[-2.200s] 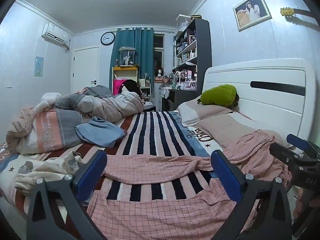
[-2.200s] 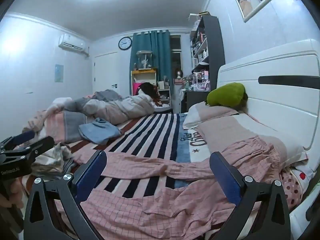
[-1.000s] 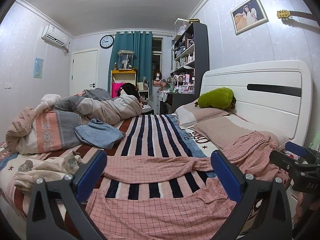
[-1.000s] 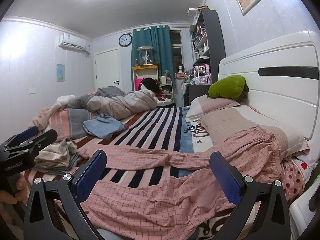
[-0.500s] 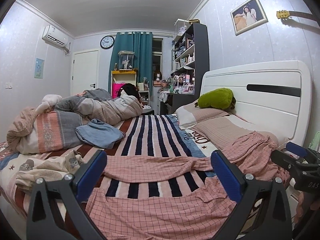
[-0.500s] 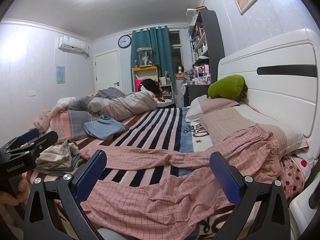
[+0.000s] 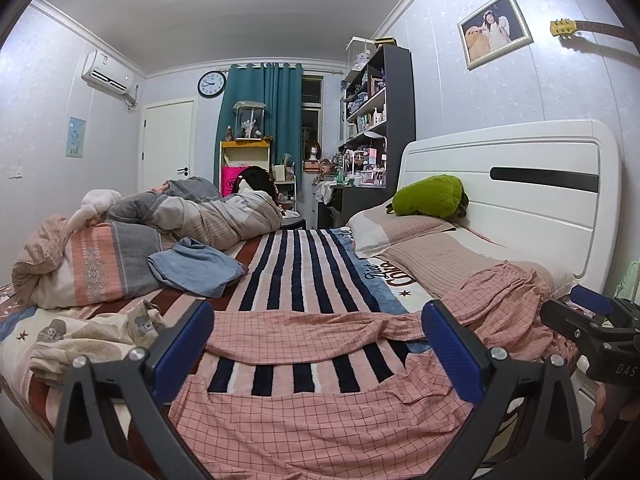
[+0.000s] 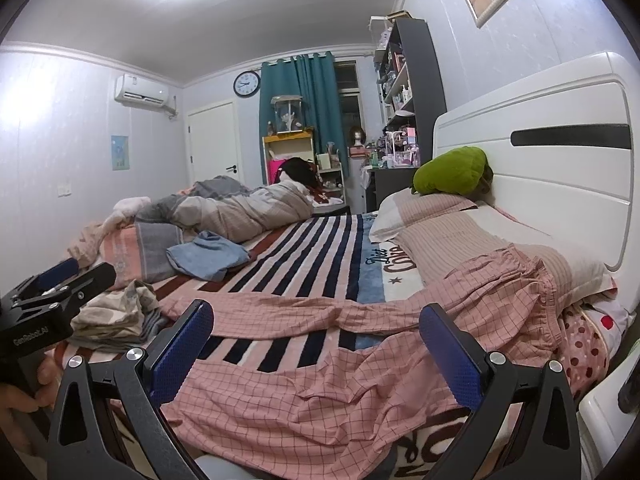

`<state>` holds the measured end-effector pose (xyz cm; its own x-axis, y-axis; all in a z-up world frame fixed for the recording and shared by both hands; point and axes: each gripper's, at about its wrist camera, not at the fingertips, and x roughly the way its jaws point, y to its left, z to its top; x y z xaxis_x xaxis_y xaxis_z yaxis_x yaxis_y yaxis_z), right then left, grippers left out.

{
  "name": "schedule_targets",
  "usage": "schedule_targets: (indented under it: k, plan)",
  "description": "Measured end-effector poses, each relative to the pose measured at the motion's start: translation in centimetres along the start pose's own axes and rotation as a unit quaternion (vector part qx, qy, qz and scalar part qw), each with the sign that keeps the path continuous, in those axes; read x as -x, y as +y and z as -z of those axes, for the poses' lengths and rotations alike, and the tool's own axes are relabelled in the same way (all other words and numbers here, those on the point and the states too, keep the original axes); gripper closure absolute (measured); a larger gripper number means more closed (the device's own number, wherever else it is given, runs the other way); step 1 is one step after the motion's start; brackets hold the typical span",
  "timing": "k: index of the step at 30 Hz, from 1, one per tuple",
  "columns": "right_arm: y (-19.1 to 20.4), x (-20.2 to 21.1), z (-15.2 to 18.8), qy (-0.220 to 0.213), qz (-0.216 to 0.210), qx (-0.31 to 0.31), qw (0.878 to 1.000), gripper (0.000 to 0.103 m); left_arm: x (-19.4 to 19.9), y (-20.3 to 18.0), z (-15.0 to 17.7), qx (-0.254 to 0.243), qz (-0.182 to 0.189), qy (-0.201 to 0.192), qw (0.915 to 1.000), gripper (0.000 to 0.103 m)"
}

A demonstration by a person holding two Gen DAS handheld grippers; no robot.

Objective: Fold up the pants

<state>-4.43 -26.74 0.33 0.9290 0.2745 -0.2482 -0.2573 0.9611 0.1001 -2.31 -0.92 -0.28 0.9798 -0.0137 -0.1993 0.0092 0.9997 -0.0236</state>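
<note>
Pink checked pants (image 7: 320,412) lie spread across the near side of the striped bed, legs apart, waistband (image 7: 508,280) bunched on the pillow at the right. They also show in the right wrist view (image 8: 320,392). My left gripper (image 7: 318,352) is open and empty, hovering over the near leg. My right gripper (image 8: 316,344) is open and empty, above the pants near the bed's edge. Each gripper appears at the edge of the other's view, the right one (image 7: 588,320) at the right and the left one (image 8: 60,280) at the left.
A striped blanket (image 7: 304,272) covers the bed. A folded blue cloth (image 7: 196,264), a rolled duvet (image 7: 208,216) and a beige garment pile (image 8: 116,316) lie at the left. Pillows (image 7: 440,252), a green plush (image 7: 428,196) and the white headboard (image 7: 520,196) stand at the right.
Both grippers have drawn back and lowered slightly, so more of the near pant leg shows. The pants have not moved. Both stay open.
</note>
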Motion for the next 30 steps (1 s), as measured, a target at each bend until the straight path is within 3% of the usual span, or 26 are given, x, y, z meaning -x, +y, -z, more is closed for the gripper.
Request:
schedule_targets:
  k: [13,18,27,28,30]
  plan:
    - [-0.4,-0.1,-0.1,0.008,0.018,-0.007,1.0,0.001,-1.2,-0.4,0.5,-0.013,-0.004,0.021,0.9997,0.001]
    - [-1.8,-1.2,0.4,0.012,0.035,-0.016,0.999,0.001,-3.4,0.3,1.6,-0.006,-0.011,0.056,0.9983,0.001]
    - [-7.6,-5.4,4.0,0.068,0.027,-0.083,0.994,0.001,-8.4,2.7,4.7,0.041,0.024,0.134,0.9899,0.001]
    - [-8.7,-6.2,4.9,0.081,0.029,-0.096,0.992,0.002,-9.1,3.1,5.5,0.046,0.028,0.147,0.9877,0.001]
    - [-10.4,-7.5,6.5,0.102,0.037,-0.114,0.988,0.015,-10.2,3.8,7.1,0.05,0.024,0.167,0.9843,0.001]
